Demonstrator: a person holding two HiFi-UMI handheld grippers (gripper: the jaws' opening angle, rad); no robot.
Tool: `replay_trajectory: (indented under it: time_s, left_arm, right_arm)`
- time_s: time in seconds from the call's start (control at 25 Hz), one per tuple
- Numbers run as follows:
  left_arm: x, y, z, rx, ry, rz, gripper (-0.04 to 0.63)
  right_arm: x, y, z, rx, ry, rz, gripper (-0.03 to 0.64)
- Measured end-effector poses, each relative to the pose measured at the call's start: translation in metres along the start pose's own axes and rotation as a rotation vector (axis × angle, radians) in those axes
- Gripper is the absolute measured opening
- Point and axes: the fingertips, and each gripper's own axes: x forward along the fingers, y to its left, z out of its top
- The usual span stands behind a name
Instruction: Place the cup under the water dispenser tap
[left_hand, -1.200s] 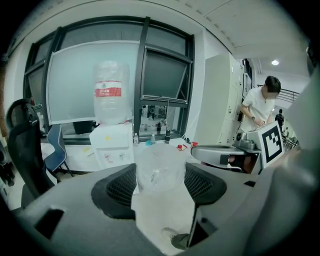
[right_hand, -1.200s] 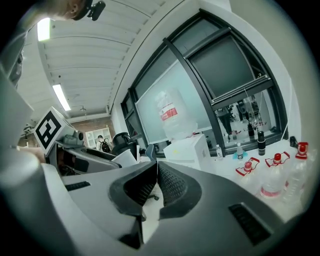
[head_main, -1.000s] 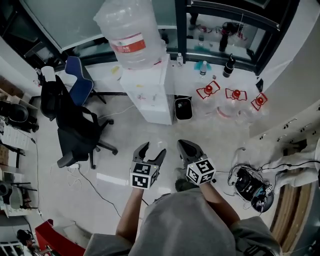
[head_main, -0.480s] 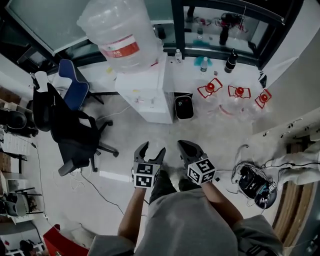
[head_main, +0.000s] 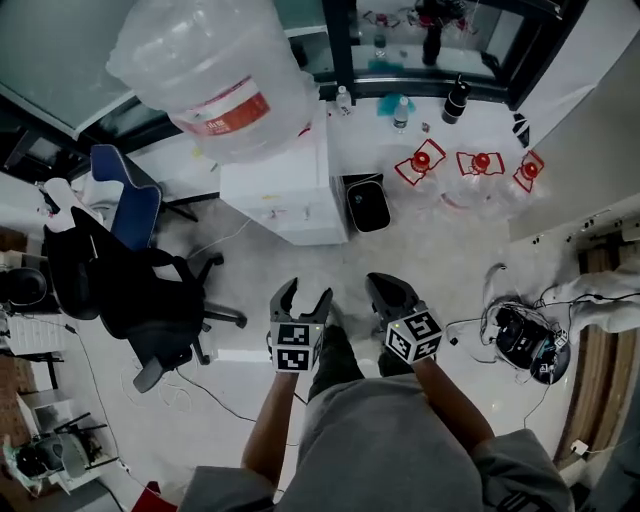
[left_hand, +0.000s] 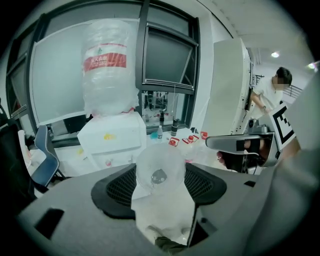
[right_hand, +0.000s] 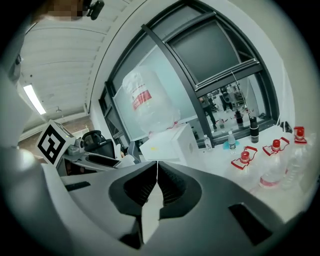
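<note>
The left gripper is clamped on a clear plastic cup, which sits between its pads and is seen end-on from that gripper's view. The right gripper hangs just to the right of it, jaws closed together on nothing. The water dispenser, with a big inverted bottle on top, stands ahead of both grippers and well apart from them, so the step in hand looks like the approach. To do it well, the squeeze should be light, since thin plastic likely buckles, and the cup probably needs turning upright before it goes in beneath the taps, which are too small to pick out. An office chair stands off to the left gripper's left, beside the straight path.
</note>
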Motion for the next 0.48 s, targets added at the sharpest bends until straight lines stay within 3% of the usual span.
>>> replay_trajectory:
  time_s: [0.48]
  left_arm:
    - [0.051, 0.072, 0.004, 0.072, 0.054, -0.146, 0.305]
  right_arm:
    - [0.067, -0.005, -0.002, 0.084, -0.035, -0.181, 0.012]
